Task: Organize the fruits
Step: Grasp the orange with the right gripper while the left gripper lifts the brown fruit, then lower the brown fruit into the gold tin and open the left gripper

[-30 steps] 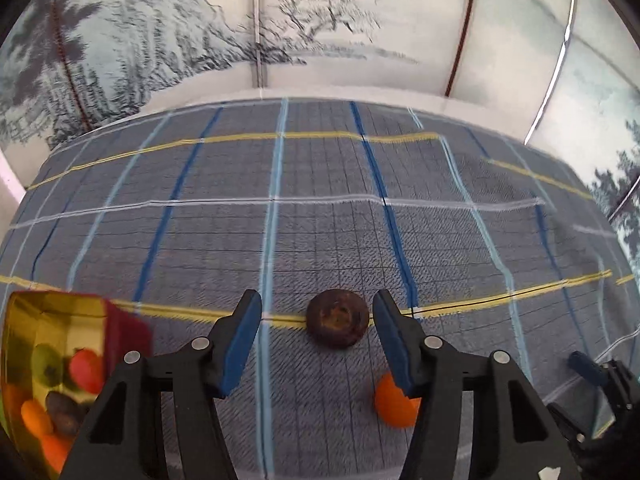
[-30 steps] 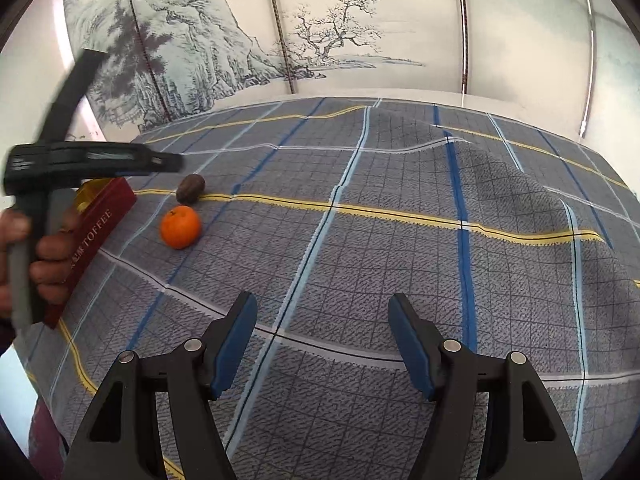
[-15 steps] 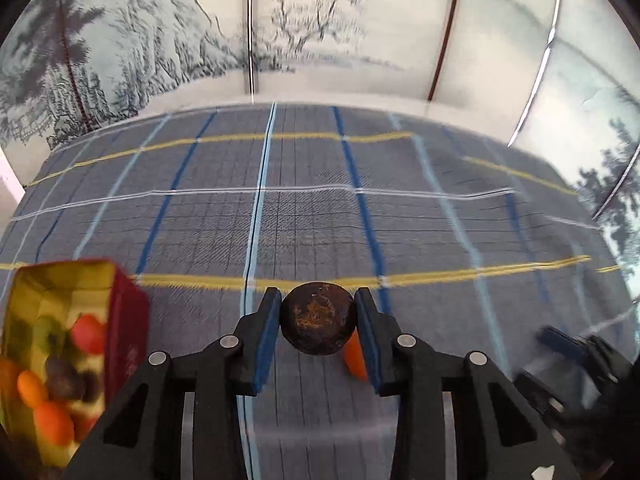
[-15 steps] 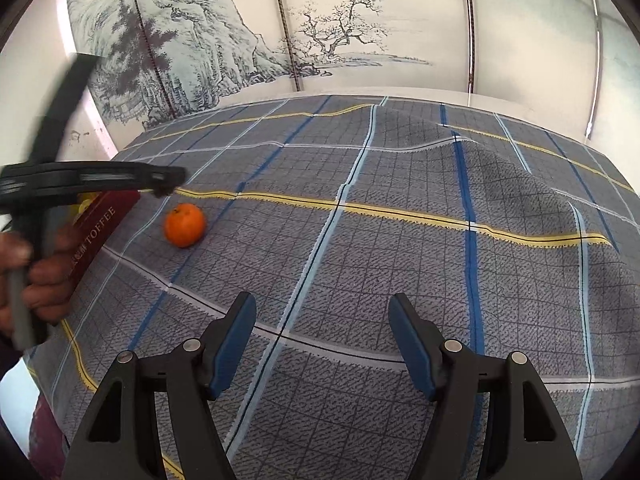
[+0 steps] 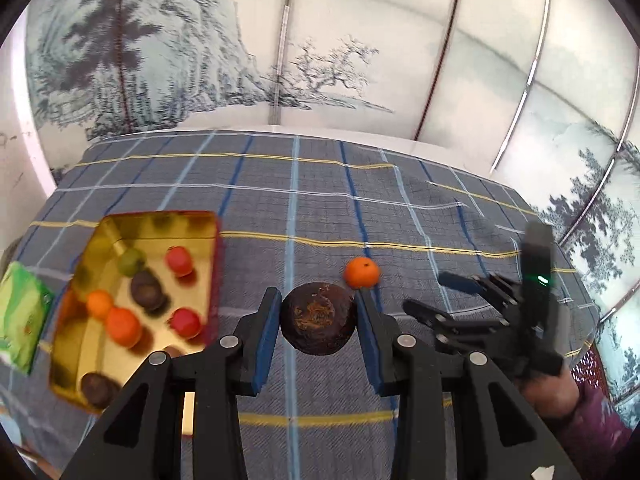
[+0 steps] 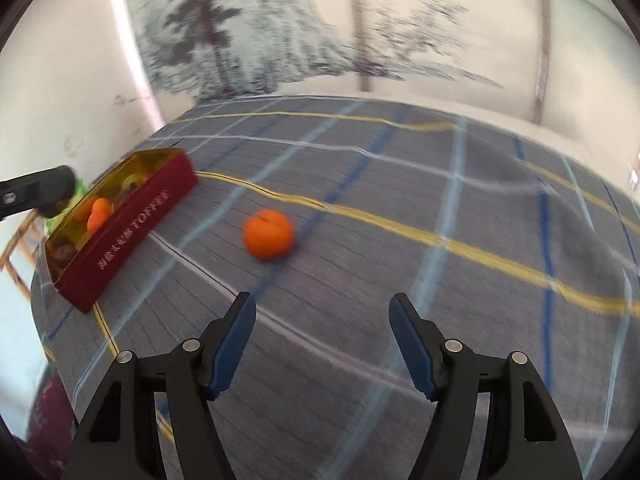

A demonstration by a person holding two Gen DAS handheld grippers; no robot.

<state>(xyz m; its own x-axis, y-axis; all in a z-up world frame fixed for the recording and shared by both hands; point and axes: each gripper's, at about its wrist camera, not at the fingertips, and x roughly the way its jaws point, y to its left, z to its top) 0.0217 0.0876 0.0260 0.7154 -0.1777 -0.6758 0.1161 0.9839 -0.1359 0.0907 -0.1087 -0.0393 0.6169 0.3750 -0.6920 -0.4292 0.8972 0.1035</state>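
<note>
My left gripper [image 5: 318, 322] is shut on a dark brown round fruit [image 5: 317, 319] and holds it above the checked cloth. An orange tangerine [image 5: 362, 273] lies on the cloth just beyond it; it also shows in the right wrist view [image 6: 268, 233]. A red toffee tin [image 5: 213, 268] with a gold inside sits to the left and holds several fruits; it shows at the left of the right wrist view [image 6: 132, 222]. My right gripper [image 6: 322, 334] is open and empty, in front of the tangerine, and shows at the right of the left wrist view [image 5: 432, 298].
A green packet [image 5: 22, 318] lies left of the tin. The checked blue-grey tablecloth [image 5: 320, 208] has a raised fold at the right. A painted landscape wall stands behind the table. The table's left edge is close to the tin.
My left gripper closed on the brown fruit and lifted it, drawing back toward the tin. My right gripper swung left, closer to the tangerine.
</note>
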